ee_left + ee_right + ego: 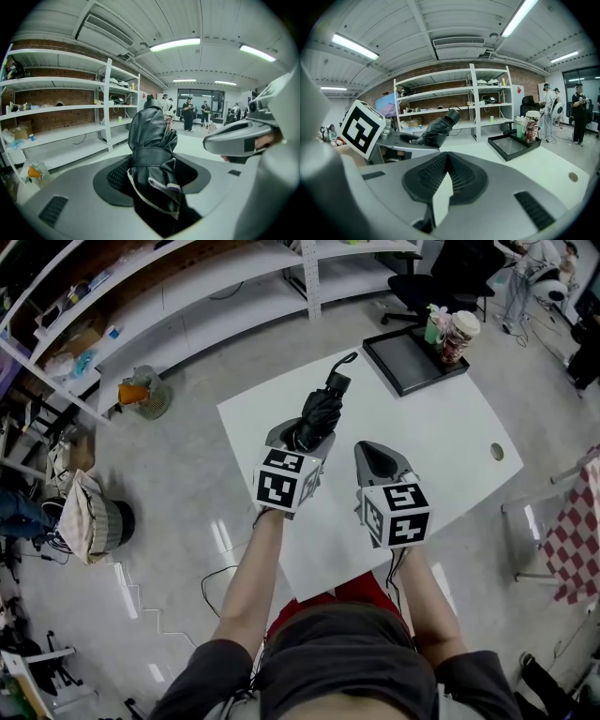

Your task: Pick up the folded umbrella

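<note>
1. Smooth grey shells clad the left gripper (pixel 305 430) and the right gripper (pixel 367 452), each carrying a white cube (pixel 397 513) printed with black square markers.
2. Black ribbed pads (pixel 426 174) line the jaws.
3. The person wears a dark grey short-sleeved shirt (pixel 356 667) and a red garment (pixel 323 601) below it.

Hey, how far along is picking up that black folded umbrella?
Done: the left gripper is closed on the black folded fabric umbrella, as its own view shows. In hand: the right gripper view shows the umbrella angled upward, seemingly clear of the white table. Left: little, if anything. The right gripper is shut and empty.
</note>
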`<state>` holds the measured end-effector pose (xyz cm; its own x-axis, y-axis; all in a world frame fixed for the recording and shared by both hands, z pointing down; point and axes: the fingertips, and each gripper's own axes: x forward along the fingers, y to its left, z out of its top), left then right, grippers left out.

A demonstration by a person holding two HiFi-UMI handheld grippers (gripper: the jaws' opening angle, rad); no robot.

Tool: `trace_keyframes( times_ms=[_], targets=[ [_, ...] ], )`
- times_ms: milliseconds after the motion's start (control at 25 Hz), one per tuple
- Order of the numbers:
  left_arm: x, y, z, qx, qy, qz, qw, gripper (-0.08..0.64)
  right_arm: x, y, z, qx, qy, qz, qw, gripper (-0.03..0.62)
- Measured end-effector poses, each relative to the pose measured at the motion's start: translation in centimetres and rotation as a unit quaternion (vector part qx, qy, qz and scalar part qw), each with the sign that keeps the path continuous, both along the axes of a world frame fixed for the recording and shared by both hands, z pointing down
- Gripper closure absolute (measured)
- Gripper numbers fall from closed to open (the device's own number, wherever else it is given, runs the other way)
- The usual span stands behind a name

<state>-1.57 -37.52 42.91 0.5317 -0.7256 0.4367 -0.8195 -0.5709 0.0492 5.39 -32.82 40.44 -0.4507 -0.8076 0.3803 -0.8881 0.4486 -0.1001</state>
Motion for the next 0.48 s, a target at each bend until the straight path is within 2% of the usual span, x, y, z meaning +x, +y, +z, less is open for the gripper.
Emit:
trace_keyframes(
  times_ms=[480],
  targets=[
    [-2.9, 3.5, -4.9, 0.043, 0.056, -0.025, 0.9972, 0.311, -2.3, 2.4, -2.3, 0.029, -0.004, -0.017, 0.999, 0.574]
  ],
)
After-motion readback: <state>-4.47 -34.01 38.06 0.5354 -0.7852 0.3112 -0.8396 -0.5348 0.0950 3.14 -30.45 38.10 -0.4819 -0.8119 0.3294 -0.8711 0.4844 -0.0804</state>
